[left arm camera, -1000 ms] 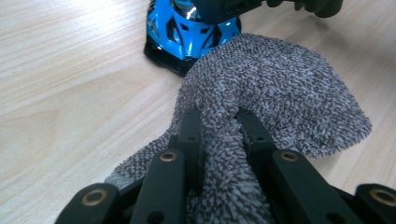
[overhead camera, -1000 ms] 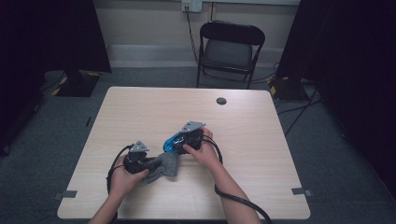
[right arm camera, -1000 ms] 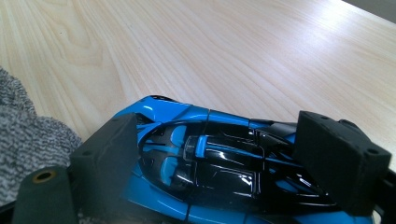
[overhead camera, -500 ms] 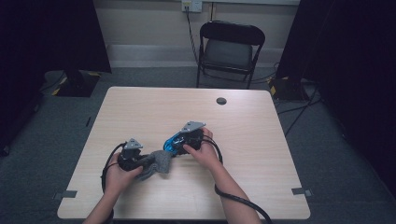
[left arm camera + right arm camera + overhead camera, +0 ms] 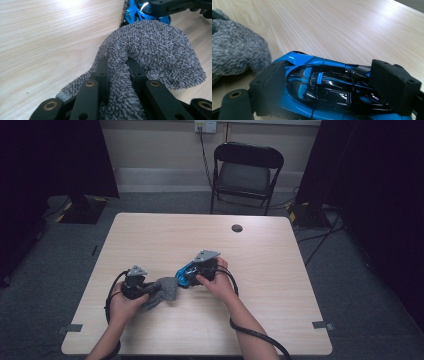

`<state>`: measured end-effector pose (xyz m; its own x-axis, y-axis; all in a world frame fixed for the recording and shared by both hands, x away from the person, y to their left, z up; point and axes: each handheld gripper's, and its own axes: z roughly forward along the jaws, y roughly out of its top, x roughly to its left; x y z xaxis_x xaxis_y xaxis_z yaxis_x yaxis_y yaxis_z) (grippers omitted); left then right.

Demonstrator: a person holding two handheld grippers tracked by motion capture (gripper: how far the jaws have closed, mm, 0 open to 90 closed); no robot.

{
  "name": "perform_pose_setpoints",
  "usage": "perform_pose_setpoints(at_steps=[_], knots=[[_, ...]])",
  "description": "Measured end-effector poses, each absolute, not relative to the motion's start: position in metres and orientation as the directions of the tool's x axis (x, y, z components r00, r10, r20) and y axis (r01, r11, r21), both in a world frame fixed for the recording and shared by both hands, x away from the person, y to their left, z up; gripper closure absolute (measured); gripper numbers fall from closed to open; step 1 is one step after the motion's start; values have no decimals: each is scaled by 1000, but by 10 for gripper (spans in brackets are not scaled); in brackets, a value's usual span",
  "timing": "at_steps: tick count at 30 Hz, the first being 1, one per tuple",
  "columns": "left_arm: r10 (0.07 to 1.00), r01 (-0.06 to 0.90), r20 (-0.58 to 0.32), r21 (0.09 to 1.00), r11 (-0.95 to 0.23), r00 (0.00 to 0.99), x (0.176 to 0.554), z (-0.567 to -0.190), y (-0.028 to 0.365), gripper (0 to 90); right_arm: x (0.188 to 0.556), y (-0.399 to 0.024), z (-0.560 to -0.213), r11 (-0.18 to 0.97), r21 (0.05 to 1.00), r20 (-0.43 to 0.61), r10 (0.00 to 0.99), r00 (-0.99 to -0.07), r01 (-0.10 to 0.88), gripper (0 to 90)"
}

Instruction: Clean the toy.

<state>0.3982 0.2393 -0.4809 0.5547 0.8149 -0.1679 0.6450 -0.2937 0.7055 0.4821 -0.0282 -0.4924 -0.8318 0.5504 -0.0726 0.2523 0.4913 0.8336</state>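
Pale wood grain covers the surface (image 5: 280,270) I work on. From the high view, my left gripper (image 5: 141,287) sits at about seven o'clock of the surface's centre, pinching a grey fuzzy cloth (image 5: 162,291); my right gripper (image 5: 192,274) lies just at its two o'clock, holding a blue toy car (image 5: 184,275). The cloth's far end touches the car. A black chair (image 5: 245,172) stands beyond the surface at twelve o'clock.

In the left gripper view, I see the jaws drawn narrow on the cloth (image 5: 150,57), which bunches up between them, the car (image 5: 140,13) at one o'clock behind it.

In the right gripper view, both pads (image 5: 272,85) press the car's (image 5: 324,87) sides, the cloth (image 5: 234,55) at nine o'clock.
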Motion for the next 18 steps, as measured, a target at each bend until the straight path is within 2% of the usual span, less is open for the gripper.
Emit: perform_pose_setpoints(at_steps=[18], knots=[[861, 668, -183, 712, -217, 475, 404, -481, 249, 734, 482, -28, -493, 491, 834, -74, 548, -833, 250, 137]])
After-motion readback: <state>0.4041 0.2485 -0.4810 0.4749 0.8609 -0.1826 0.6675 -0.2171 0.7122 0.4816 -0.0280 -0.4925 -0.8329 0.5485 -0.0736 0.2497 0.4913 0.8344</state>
